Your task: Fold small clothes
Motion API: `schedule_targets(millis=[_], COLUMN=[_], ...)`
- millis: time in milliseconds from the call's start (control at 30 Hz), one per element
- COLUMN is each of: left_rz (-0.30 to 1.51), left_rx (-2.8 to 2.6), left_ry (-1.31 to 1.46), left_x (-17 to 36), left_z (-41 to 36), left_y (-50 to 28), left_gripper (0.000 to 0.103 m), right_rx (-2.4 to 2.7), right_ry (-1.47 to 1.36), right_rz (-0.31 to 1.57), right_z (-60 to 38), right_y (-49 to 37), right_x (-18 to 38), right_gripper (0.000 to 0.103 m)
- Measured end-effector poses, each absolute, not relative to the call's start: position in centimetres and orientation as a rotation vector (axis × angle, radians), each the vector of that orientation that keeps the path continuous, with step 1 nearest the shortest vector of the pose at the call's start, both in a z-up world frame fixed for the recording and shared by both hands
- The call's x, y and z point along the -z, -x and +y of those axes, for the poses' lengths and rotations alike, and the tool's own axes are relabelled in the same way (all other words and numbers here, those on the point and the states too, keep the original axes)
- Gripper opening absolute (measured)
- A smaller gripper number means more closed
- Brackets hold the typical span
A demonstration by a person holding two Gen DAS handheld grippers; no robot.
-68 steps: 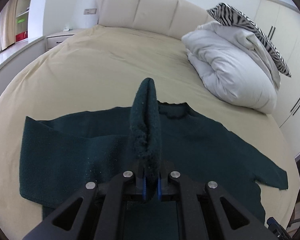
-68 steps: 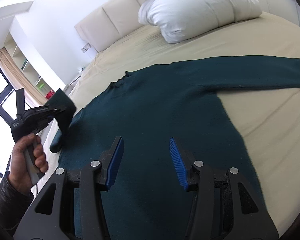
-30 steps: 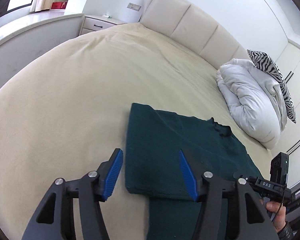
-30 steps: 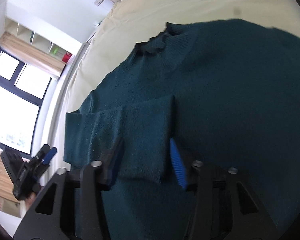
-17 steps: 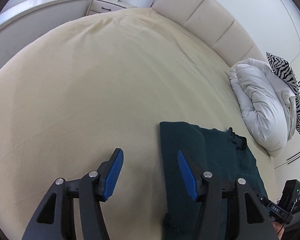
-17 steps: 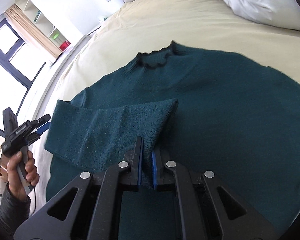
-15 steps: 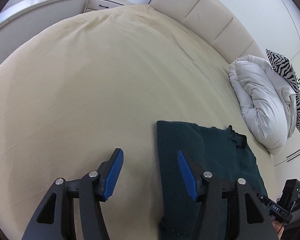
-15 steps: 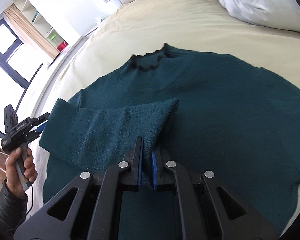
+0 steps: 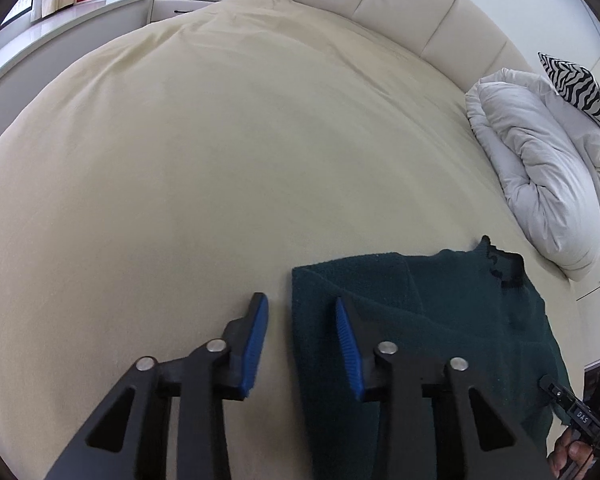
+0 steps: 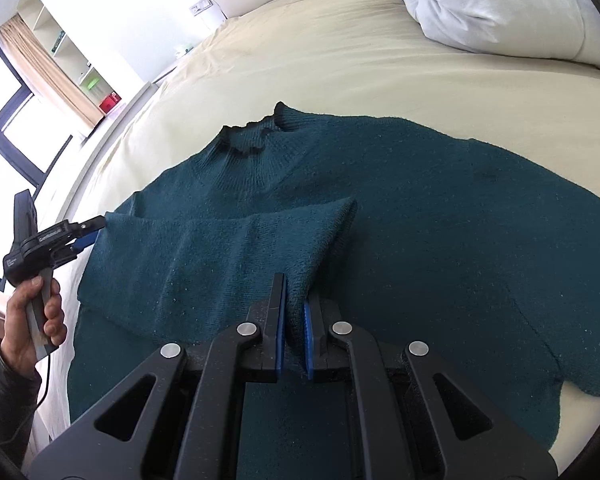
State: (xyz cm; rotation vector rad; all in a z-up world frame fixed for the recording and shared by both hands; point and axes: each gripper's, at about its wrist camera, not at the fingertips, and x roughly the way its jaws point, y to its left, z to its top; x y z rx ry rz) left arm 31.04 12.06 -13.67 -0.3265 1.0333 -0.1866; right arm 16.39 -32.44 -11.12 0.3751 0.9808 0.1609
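A dark teal sweater (image 10: pixel 440 208) lies flat on the beige bed (image 9: pixel 220 140), with one sleeve (image 10: pixel 220 248) folded across its chest. My right gripper (image 10: pixel 294 290) is shut on the cuff end of that sleeve, which rises a little from the body. My left gripper (image 9: pixel 299 303) hangs over the sweater's (image 9: pixel 440 312) folded shoulder edge. Its jaws are closing, with that edge running between them and the pads apart from the knit. In the right wrist view the left gripper (image 10: pixel 94 232) is held by a hand at the sweater's left edge. The right gripper (image 9: pixel 580 416) shows at the lower right of the left wrist view.
A bunched white duvet (image 9: pixel 540 168) and a zebra-print pillow (image 9: pixel 576 80) lie by the padded headboard (image 9: pixel 400 12). A nightstand (image 9: pixel 180 4) stands at the bed's far corner. A window (image 10: pixel 12 100) with a curtain and shelves lines the left wall. Bare sheet spreads left of the sweater.
My left gripper let the sleeve go, slid to the folded shoulder edge, and its jaws have narrowed. My right gripper shut on the sleeve's cuff and drew back a little.
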Motion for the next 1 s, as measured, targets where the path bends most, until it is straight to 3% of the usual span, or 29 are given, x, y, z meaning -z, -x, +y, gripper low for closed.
schedule_targets(millis=[33, 67, 433, 1000], left_rz=[1.032, 1.036, 0.962, 0.944], left_rx=[0.188, 0.196, 0.183, 0.171], left_ry=[0.339, 0.357, 0.326, 0.301], left_x=[13.7, 13.8, 13.6, 14.1], left_z=[12.3, 12.5, 12.6, 12.3], left_y=[-31.2, -31.4, -30.6, -29.9], left_gripper=[0.012, 0.009, 0.007, 0.007], right_rx=[-0.159, -0.158, -0.125, -0.076], right_ry=[-0.375, -0.372, -0.342, -0.374], right_rz=[0.981, 0.980, 0.949, 1.027], right_z=[-32.4, -32.5, -32.2, -33.9], right_y=[-16.6, -16.6, -16.5, -18.7], right_x=[11.2, 11.3, 10.1, 14.0], right_gripper=[0.006, 0.006, 0.006, 0.005])
